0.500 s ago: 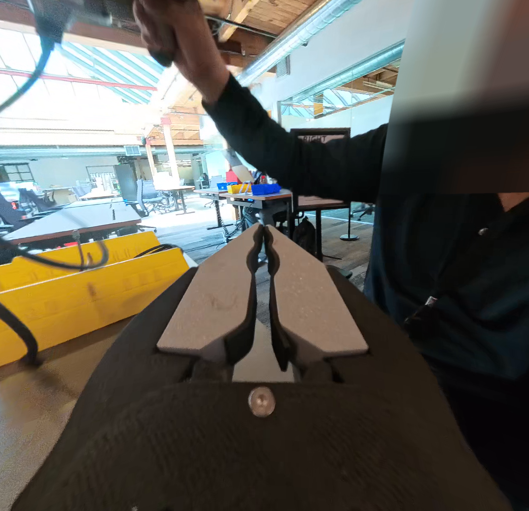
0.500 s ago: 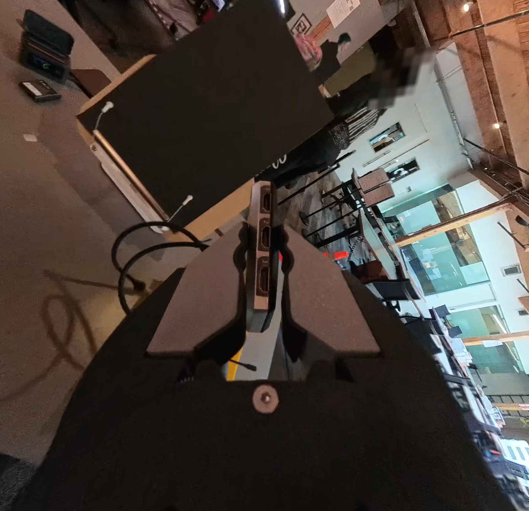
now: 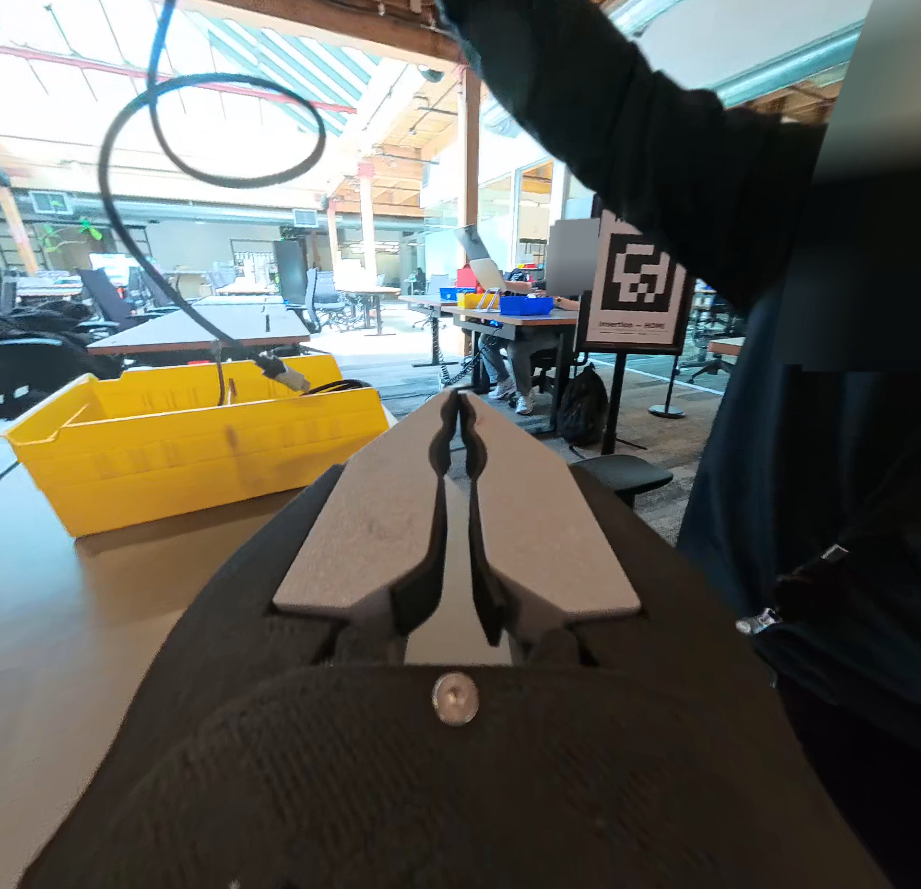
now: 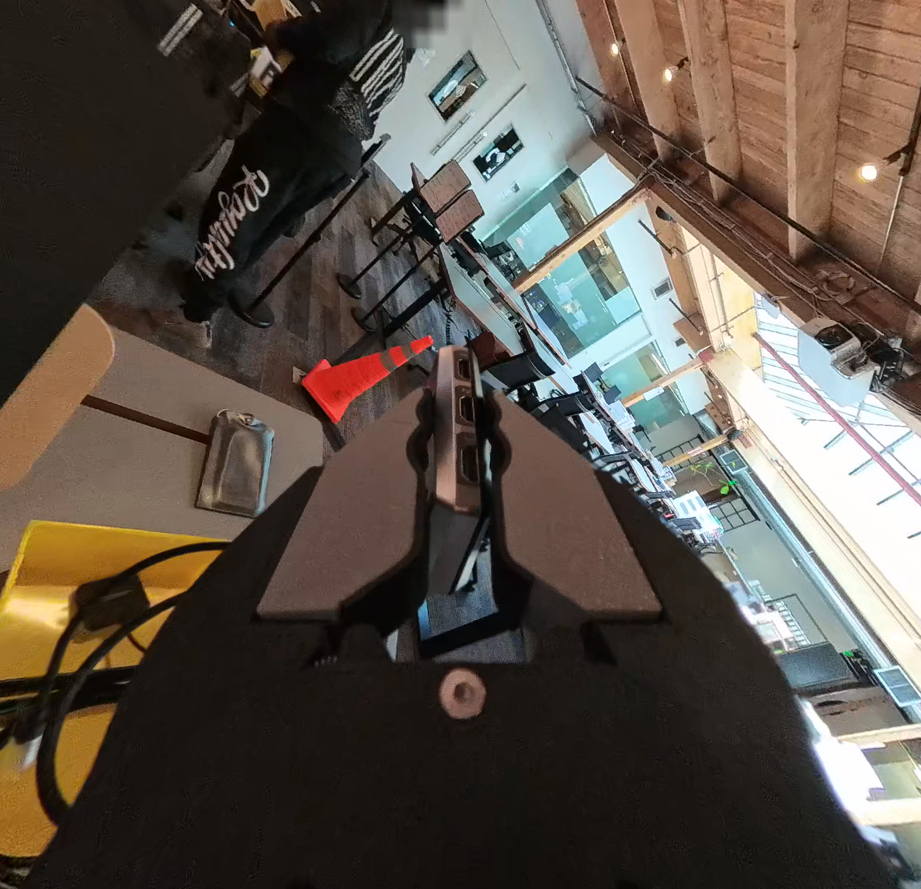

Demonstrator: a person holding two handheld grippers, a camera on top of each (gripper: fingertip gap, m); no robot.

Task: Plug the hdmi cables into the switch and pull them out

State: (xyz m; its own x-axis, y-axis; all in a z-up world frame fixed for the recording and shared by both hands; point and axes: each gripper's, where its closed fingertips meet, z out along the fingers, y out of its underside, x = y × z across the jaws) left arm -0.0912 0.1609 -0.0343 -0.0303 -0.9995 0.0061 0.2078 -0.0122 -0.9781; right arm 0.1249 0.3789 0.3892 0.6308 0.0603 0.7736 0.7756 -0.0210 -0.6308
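Left of our empty, closed left tongs (image 3: 458,397) we see one long yellow plastic bin (image 3: 199,446) and one looped black HDMI cable (image 3: 164,167) dangling; our right tongs (image 4: 461,416) clamp one slim grey three-port switch (image 4: 456,446).

My right gripper (image 4: 456,411) has its grey fingers (image 4: 359,511) closed on a slim grey metal HDMI switch (image 4: 456,446), three ports facing the camera. Left of the switch lies an orange traffic cone (image 4: 366,374) on the floor. Below the cone, a grey pouch (image 4: 234,459) rests on the table (image 4: 149,446). Lower left of the switch, black cables (image 4: 94,631) cross a yellow plastic bin (image 4: 45,591).
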